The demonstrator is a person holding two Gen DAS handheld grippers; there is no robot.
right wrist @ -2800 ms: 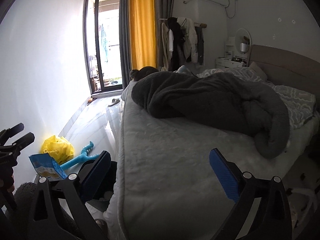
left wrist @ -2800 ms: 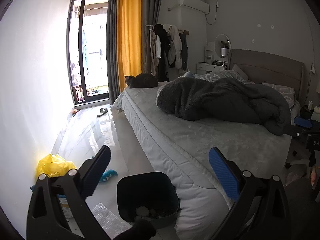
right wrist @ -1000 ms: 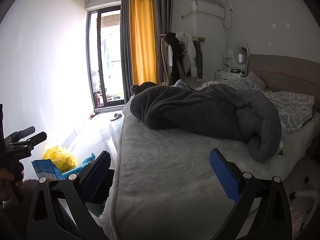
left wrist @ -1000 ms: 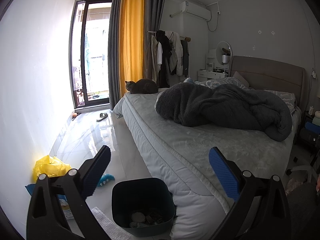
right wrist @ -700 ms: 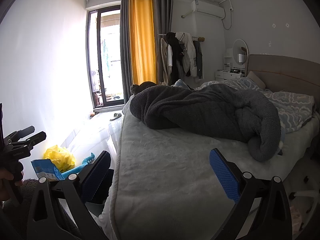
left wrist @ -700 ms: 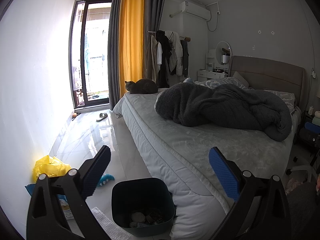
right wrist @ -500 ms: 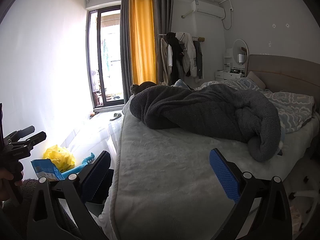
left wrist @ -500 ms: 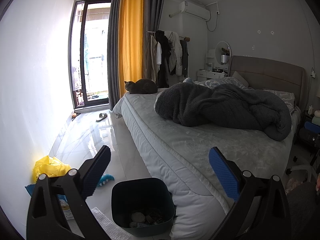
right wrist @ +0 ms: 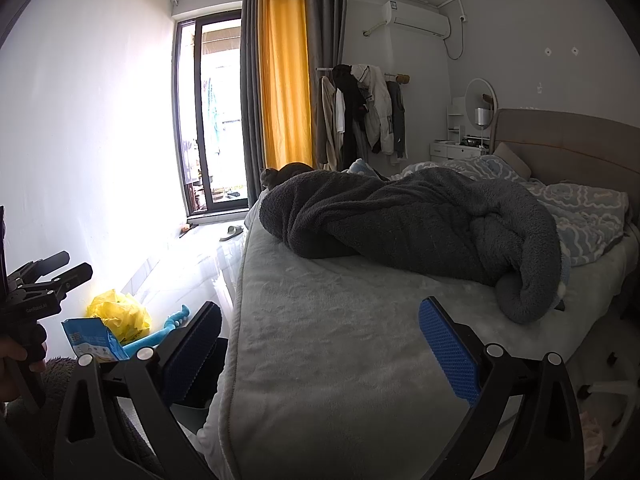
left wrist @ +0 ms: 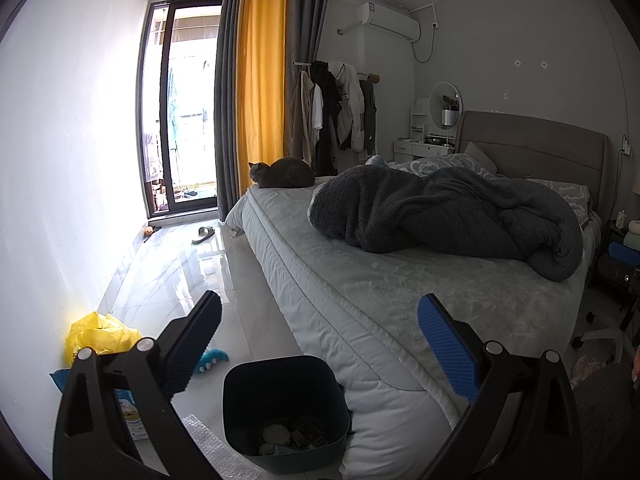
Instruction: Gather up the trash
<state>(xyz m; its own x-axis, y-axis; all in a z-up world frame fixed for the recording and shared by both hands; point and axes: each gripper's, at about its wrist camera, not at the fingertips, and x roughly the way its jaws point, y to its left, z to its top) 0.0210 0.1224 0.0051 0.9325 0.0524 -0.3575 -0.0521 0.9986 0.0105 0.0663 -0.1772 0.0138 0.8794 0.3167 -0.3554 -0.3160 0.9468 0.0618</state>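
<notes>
A dark bin point(left wrist: 286, 408) is standing on the floor point(left wrist: 176, 272) against the foot corner of the bed point(left wrist: 400, 300), and a few scraps are already lying in its bottom, so some collecting looks done. More seems to be waiting along the wall: a crumpled yellow bag point(left wrist: 100, 336), a blue-and-white packet point(right wrist: 94, 340), a sheet of bubble wrap point(left wrist: 216, 448) just beside the bin, and a teal toy point(right wrist: 166, 330) that may not be trash at all. The left gripper point(left wrist: 318, 354) is hovering above the bin with its jaws spread wide and nothing between them; the right gripper point(right wrist: 318, 354) is likewise gaping empty, over the mattress. The left view is showing the bin's contents and the bubble wrap, which the right view is hiding behind its own frame. The right view is showing the packet's printed face and the left gripper held out by the wall.
</notes>
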